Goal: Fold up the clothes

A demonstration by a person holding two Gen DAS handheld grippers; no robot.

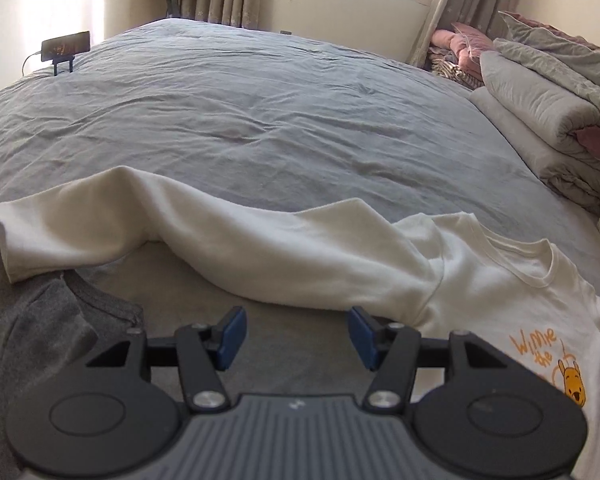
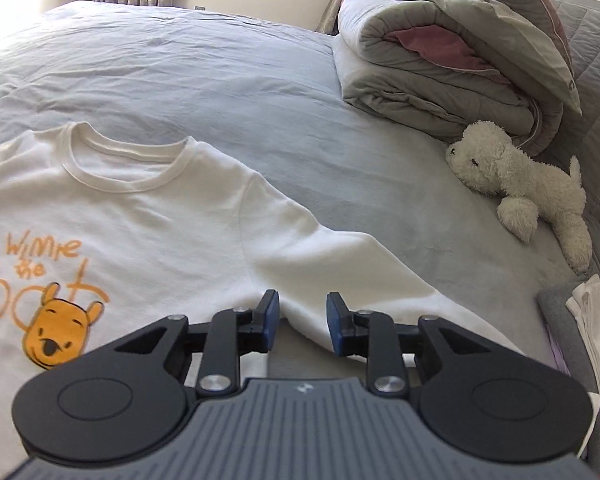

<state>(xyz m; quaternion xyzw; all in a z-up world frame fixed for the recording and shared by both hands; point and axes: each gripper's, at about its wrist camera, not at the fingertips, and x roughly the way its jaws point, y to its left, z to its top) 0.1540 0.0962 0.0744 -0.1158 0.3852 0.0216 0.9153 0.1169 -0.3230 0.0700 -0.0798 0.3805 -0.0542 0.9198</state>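
White sweatshirt (image 2: 148,216) lies print-up and spread on the bed (image 1: 260,112), one sleeve running leftward past the released left claw (image 1: 298,332), the other stretching right under the released, nearer right claw (image 2: 302,324)

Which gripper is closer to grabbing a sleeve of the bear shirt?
Probably the right gripper: its open jaws already straddle the white sweatshirt's sleeve edge. The left gripper, also open, sits just short of the other sleeve.
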